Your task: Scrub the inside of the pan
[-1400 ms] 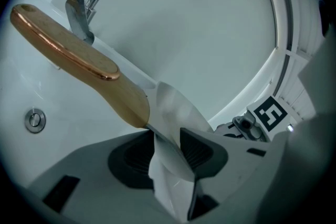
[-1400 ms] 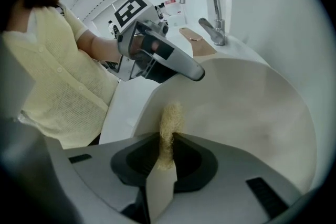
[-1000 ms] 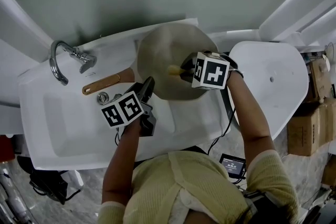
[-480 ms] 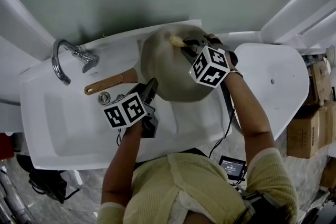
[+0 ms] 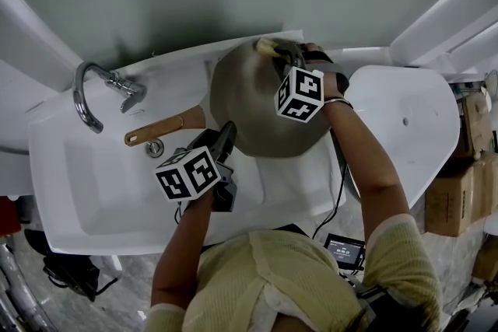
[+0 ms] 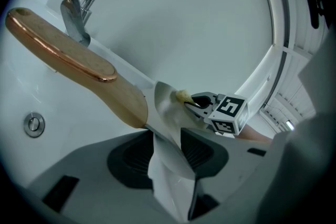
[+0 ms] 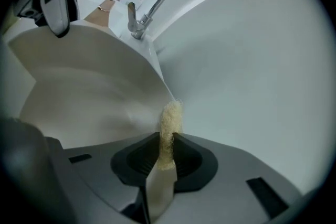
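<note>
Grey pan [image 5: 257, 101], wooden handle [image 5: 159, 128], sits upper centre of the head view over the sink's [image 5: 93, 183] right end. Left gripper [image 5: 223, 134] is clamped on its rim beside the handle. Right gripper [image 5: 282, 57] is pinched on a yellow scrubber [image 5: 264, 47], which touches the pan wall at the top rim.

Pan [image 5: 261, 105] over sink's [image 5: 85, 175] right end — handle [image 5: 159, 128] points left, toward tap [image 5: 124, 87] at far-left rim. Your left tongs [image 5: 223, 134] clamp near rim beside handle; your right tongs [image 5: 282, 54], scrubber [image 5: 265, 47] between them, at pan's far rim.
</note>
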Motion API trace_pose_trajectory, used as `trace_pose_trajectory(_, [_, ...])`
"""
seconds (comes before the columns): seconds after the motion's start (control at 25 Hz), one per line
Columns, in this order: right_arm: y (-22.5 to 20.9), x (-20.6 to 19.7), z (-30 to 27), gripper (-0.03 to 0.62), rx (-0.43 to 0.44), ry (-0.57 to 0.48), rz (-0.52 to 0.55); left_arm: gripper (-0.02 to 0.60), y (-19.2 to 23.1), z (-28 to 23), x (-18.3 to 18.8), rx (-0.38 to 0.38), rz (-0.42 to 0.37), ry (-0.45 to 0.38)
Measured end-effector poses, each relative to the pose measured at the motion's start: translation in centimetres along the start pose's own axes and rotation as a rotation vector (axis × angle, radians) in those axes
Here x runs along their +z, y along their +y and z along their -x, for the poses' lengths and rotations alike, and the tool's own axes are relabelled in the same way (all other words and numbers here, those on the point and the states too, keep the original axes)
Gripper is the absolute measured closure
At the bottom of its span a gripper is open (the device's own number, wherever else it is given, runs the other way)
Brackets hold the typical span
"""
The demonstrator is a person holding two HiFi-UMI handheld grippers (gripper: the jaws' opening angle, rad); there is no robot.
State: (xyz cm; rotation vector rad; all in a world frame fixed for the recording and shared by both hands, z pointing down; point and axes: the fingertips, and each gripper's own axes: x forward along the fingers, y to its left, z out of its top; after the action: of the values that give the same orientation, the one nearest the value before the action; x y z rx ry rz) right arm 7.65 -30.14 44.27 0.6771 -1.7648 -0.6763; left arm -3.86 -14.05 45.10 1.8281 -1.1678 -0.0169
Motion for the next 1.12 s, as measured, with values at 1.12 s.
trace_pose_trajectory(1.12, [5.4,2.4,-3.7,0.513,0.251,0.001,-0.109,0.374,0.0,-0.1,-0.1,-0.007,-0.031,0.023])
